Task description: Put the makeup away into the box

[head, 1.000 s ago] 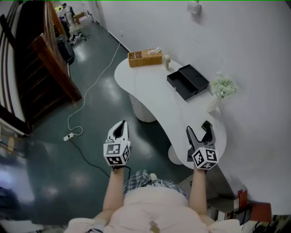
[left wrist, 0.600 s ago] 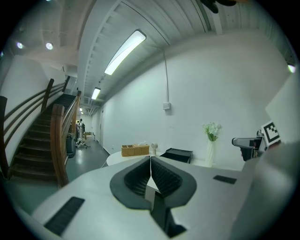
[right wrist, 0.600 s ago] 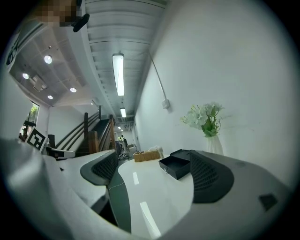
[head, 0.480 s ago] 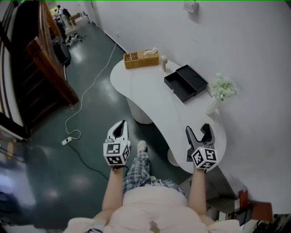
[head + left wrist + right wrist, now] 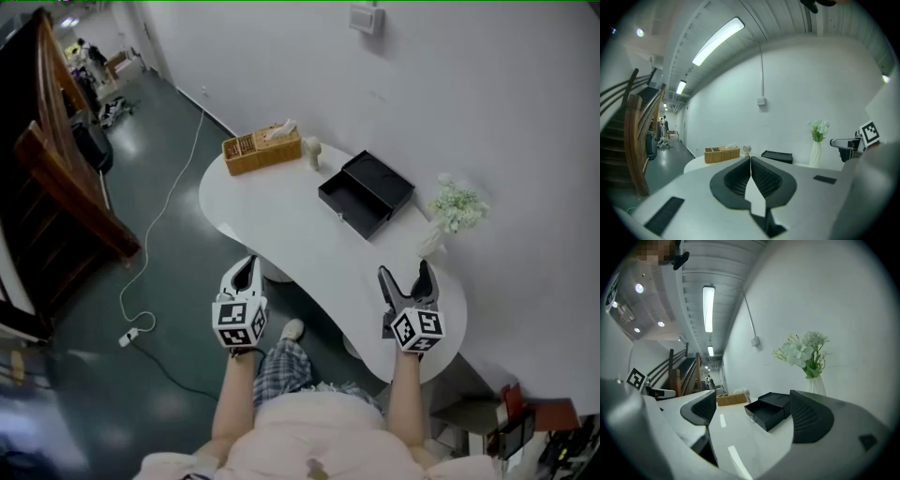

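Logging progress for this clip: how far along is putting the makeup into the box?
Nothing looks done: the black box sits open on the white table, its drawer apparently empty. Nothing is in hand: the left gripper is shut on nothing, the right gripper open and empty. All the putting away is left; no makeup can be made out.

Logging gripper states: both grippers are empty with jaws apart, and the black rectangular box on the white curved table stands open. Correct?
Only the right gripper has its jaws apart; the left gripper view shows the left gripper with jaws together. Both are empty, and the black rectangular box on the white curved table stands open.
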A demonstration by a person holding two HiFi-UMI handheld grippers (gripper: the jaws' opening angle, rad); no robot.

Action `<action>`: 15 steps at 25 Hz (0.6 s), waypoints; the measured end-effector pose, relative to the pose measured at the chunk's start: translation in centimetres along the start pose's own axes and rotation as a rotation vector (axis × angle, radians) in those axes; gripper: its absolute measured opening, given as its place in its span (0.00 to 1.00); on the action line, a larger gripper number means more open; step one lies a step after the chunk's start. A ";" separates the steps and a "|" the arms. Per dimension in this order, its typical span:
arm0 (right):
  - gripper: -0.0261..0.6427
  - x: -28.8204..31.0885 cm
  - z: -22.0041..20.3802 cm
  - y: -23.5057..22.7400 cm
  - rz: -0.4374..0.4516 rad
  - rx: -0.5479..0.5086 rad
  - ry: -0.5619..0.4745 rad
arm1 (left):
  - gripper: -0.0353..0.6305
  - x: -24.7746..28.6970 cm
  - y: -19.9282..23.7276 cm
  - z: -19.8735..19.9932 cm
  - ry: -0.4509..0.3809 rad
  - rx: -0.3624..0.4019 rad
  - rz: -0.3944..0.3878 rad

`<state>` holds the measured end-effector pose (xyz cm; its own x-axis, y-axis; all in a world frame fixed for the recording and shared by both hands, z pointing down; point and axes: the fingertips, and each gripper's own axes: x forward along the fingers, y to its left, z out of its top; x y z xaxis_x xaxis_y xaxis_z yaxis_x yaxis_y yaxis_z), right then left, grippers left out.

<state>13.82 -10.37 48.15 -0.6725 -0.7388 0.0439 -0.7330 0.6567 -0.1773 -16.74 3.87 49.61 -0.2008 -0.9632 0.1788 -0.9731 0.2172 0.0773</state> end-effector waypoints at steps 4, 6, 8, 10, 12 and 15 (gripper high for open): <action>0.76 2.8 -0.1 -0.5 -0.071 0.005 0.022 | 0.09 5.5 0.1 0.3 0.044 0.018 -0.100; 0.76 4.0 -0.1 -0.8 -0.105 0.011 0.027 | 0.09 8.0 0.2 0.7 0.059 0.035 -0.145; 0.76 5.3 -0.1 -1.2 -0.141 0.018 0.028 | 0.09 10.6 0.4 1.3 0.067 0.044 -0.189; 0.76 6.4 -0.2 -1.5 -0.178 0.030 0.028 | 0.09 13.1 0.4 1.8 0.076 0.052 -0.234; 0.76 7.4 -0.2 -1.7 -0.213 0.040 0.025 | 0.09 15.4 0.4 2.3 0.082 0.064 -0.276; 0.76 8.7 -0.4 -2.1 -0.264 0.057 0.019 | 0.09 18.6 0.3 3.3 0.086 0.088 -0.335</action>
<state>9.47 -18.14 49.32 -0.4607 -0.8801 0.1146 -0.8769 0.4314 -0.2120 -21.17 -14.45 49.75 0.1380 -0.9610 0.2396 -0.9900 -0.1269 0.0612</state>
